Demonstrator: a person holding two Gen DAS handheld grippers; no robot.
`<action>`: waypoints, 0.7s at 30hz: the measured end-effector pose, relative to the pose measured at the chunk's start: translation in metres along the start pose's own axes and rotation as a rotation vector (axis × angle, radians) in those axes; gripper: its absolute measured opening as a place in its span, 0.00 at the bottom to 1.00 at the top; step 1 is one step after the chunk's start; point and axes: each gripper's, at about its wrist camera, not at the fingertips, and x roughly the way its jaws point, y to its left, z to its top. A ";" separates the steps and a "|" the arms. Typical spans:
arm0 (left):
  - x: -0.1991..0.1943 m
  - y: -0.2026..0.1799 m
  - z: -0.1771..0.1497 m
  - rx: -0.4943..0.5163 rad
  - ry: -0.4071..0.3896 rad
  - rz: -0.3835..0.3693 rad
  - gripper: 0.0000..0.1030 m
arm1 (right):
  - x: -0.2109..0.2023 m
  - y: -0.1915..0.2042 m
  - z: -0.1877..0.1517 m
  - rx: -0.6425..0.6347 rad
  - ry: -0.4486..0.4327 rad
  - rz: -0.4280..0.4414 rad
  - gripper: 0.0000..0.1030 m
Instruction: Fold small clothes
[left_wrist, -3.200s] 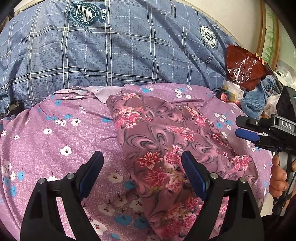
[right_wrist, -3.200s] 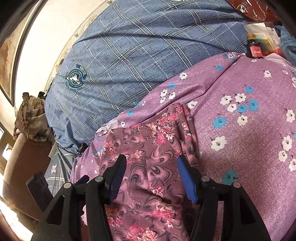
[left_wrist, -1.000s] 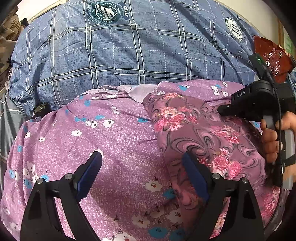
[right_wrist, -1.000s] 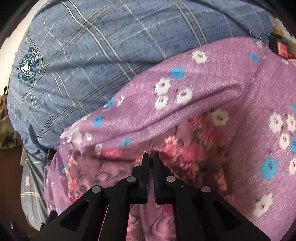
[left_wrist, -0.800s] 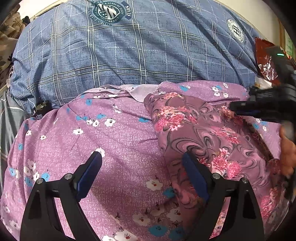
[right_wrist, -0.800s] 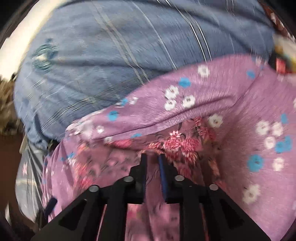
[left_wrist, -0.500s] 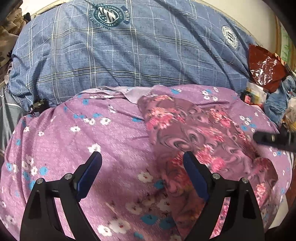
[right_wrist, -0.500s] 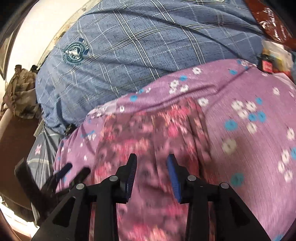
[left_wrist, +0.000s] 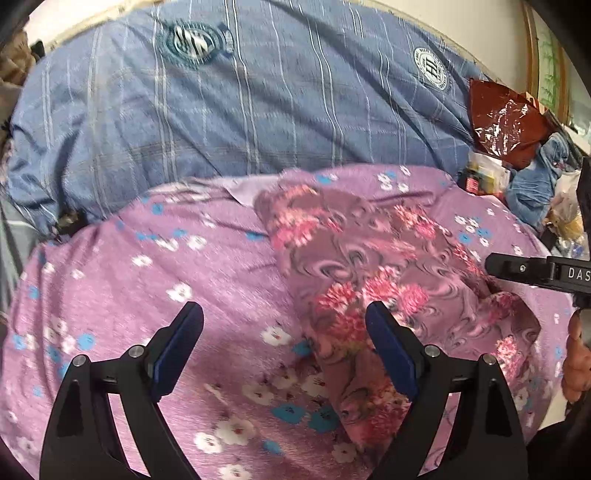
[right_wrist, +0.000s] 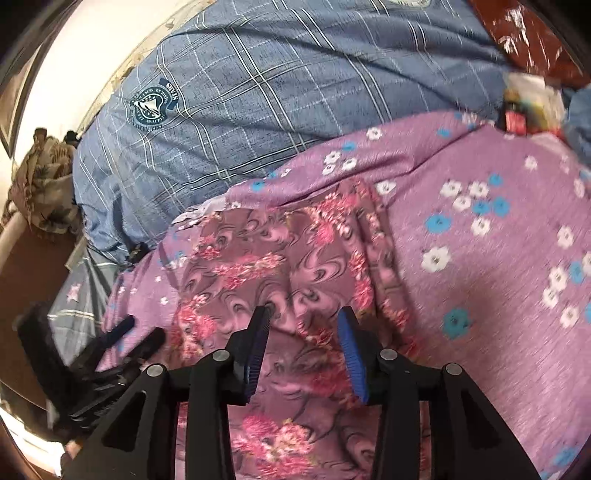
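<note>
Both of my tools are spread apart with nothing between their pads. My left gripper (left_wrist: 284, 332) hangs above the bed with its blue-lined fingers (left_wrist: 177, 347) wide; the finger at my three o'clock hovers over the near edge of the dark floral garment (left_wrist: 369, 266), though I cannot tell whether it touches the cloth. My right gripper (right_wrist: 304, 334) has a narrower gap, and both its fingers sit directly over that same garment (right_wrist: 280, 258), which fills the space between them.

The garment is a mauve piece with swirls and pink flowers, lying in a long bunched strip on the purple flowered sheet (left_wrist: 147, 280). From the left wrist it runs from twelve o'clock down to about five o'clock, with the sheet bare at nine o'clock. From the right wrist it lies straight ahead at twelve o'clock and spreads toward ten, while the sheet (right_wrist: 498, 240) stretches away at two and three o'clock.

At three o'clock in the left view, my right gripper (left_wrist: 517, 267) shows as a black bar just beside the garment's far edge, with my right hand (left_wrist: 578, 362) below it. Beyond the sheet, at twelve o'clock, lies a blue plaid quilt (left_wrist: 240, 110). At one to two o'clock sit a crinkled red-brown bag (left_wrist: 502, 118) and a blue cloth (left_wrist: 535, 181).
</note>
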 end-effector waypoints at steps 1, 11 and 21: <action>-0.001 0.000 0.001 0.005 -0.008 0.014 0.87 | 0.000 -0.003 0.001 0.007 -0.005 -0.001 0.46; 0.000 -0.008 0.003 0.054 -0.012 0.058 0.87 | -0.003 -0.033 0.007 0.078 -0.027 -0.014 0.60; 0.004 -0.010 0.003 0.060 0.006 0.068 0.87 | 0.000 -0.027 0.004 0.003 -0.026 -0.144 0.64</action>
